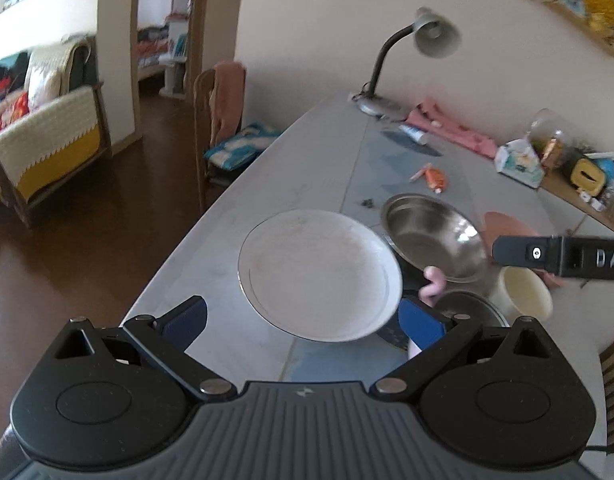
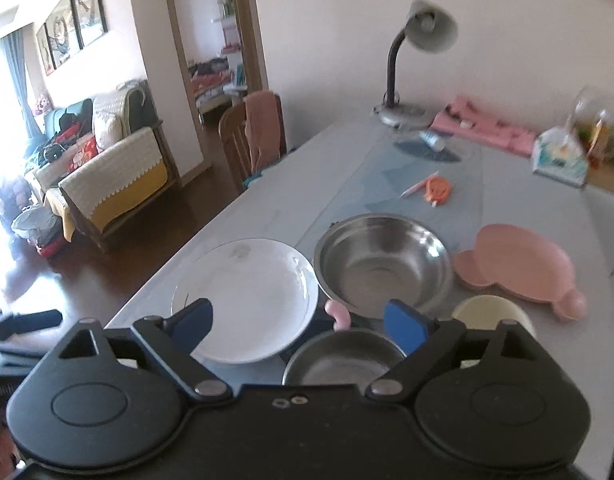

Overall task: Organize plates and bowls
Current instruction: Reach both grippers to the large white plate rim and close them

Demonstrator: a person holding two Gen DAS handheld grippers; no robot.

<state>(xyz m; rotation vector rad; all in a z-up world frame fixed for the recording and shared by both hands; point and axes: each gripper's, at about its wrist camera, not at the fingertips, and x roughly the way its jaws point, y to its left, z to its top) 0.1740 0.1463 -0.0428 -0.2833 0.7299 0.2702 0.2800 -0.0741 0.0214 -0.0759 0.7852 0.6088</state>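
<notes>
Your left hand-held gripper (image 1: 303, 322) stands wide open with nothing gripped, its blue pads (image 1: 187, 320) spread either side of the white plate (image 1: 319, 274), which lies on the grey table (image 1: 235, 220) just ahead of the fingertips, near the table's left edge. Your right hand-held gripper (image 2: 299, 326) is also open and empty; no dish sits between its pads, though the small steel bowl (image 2: 343, 358) lies directly below and ahead of it, partly hidden by the gripper body. In the right wrist view the white plate (image 2: 247, 300) is ahead and to the left, its near rim behind the left blue pad (image 2: 195, 326). The large steel bowl (image 2: 383, 264) sits just beside that plate on its right, straight ahead of the gripper. The pink eared plate (image 2: 519, 270) rests farther right, just beside the large bowl, and a cream cup (image 2: 491, 312) stands near the right finger. A small pink handle (image 2: 339, 314) pokes up between the white plate and the small bowl. In the left wrist view your right gripper's black finger (image 1: 547, 258) reaches in from the right edge, above the cream cup (image 1: 523, 294).
</notes>
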